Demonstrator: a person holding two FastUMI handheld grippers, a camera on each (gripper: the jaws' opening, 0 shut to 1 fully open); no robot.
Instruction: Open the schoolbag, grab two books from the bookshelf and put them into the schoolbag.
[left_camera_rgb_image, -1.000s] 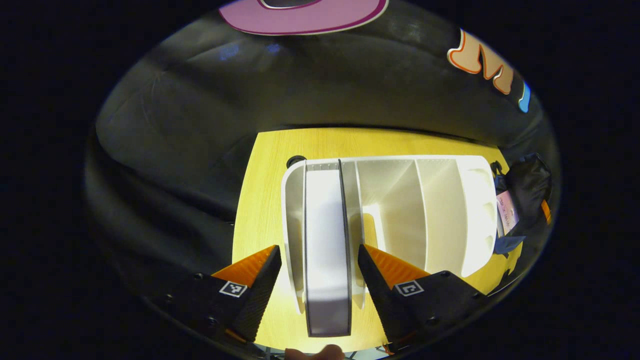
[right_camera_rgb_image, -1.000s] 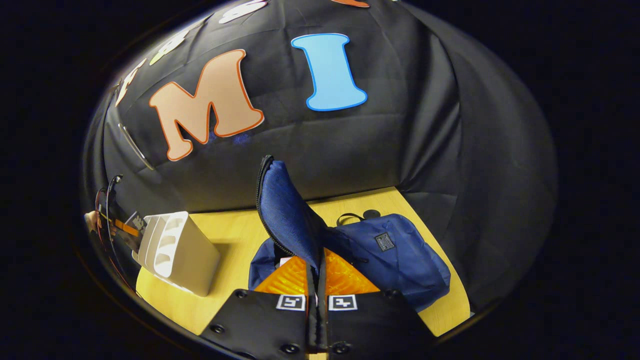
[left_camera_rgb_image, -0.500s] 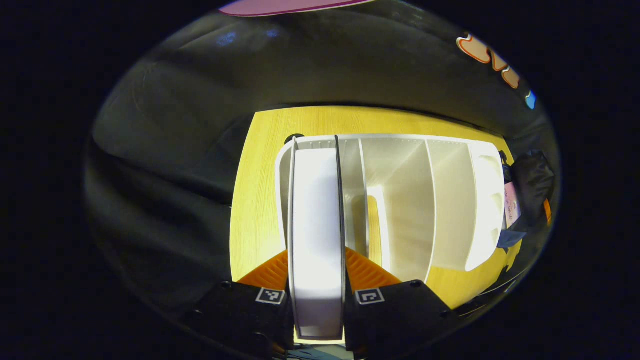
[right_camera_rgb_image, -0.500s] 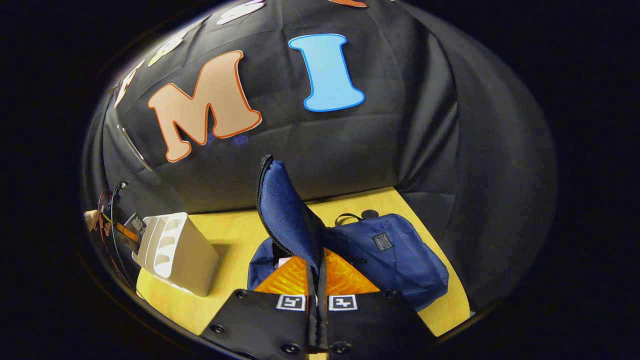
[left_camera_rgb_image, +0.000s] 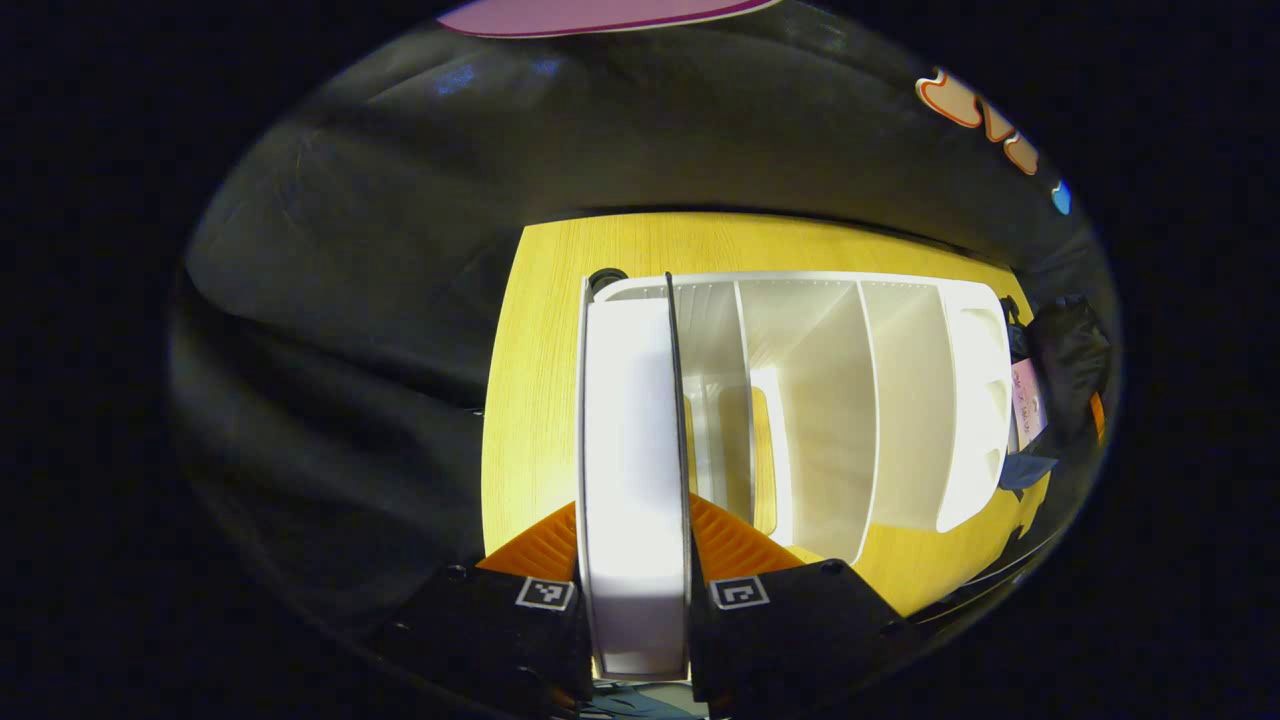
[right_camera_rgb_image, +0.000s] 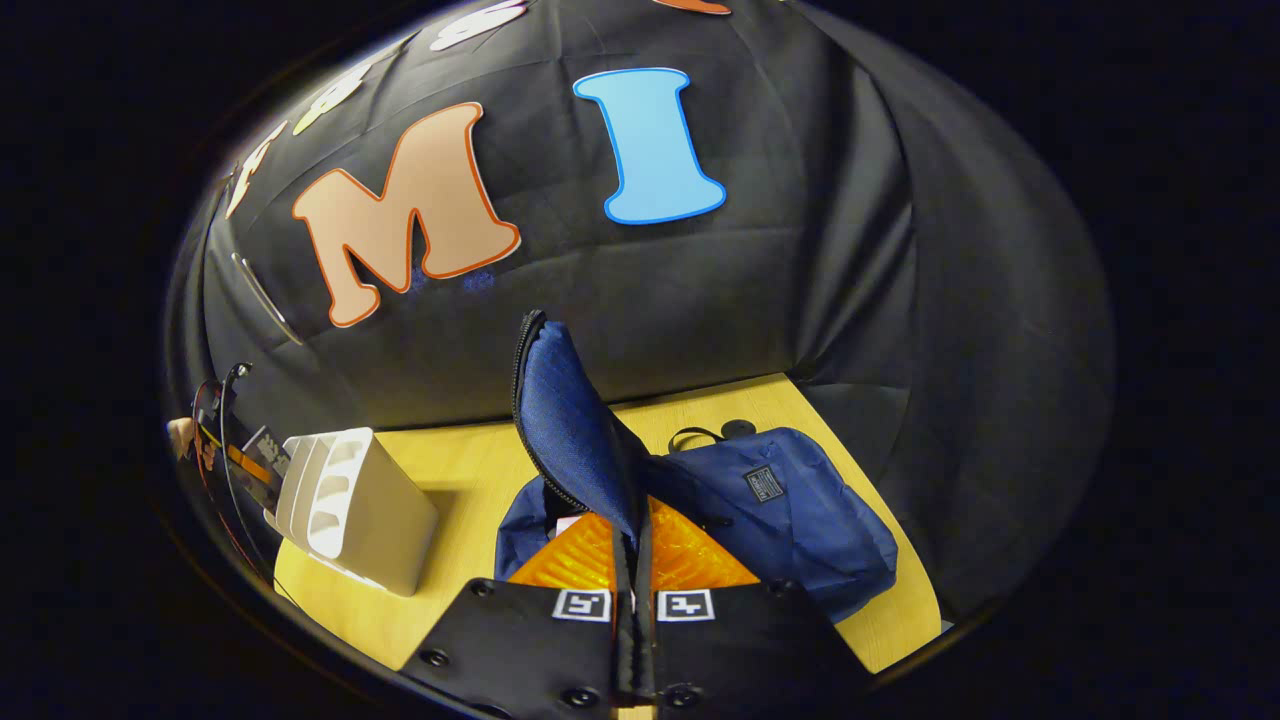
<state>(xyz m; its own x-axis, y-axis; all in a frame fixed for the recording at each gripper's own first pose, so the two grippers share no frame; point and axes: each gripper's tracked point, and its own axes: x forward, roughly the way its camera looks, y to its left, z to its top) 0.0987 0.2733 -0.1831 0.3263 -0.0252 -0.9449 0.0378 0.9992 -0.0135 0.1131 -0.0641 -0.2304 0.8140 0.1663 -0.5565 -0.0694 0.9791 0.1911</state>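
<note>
The left hand-held gripper (left_camera_rgb_image: 634, 560) clamps a white book (left_camera_rgb_image: 632, 480) at six o'clock, beside the bookshelf (left_camera_rgb_image: 900, 400). The right hand-held gripper (right_camera_rgb_image: 634, 560) pinches the schoolbag (right_camera_rgb_image: 790, 520) flap (right_camera_rgb_image: 570, 420), raised toward twelve o'clock.

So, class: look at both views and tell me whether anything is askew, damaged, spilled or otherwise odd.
Nothing stands out. The left gripper clamps the white book at the bookshelf, which stands upright on the table. The right gripper pinches the schoolbag flap up, as the task needs.

Book's (left_camera_rgb_image: 633, 480) near end behind gripper (left_camera_rgb_image: 633, 560)
</note>
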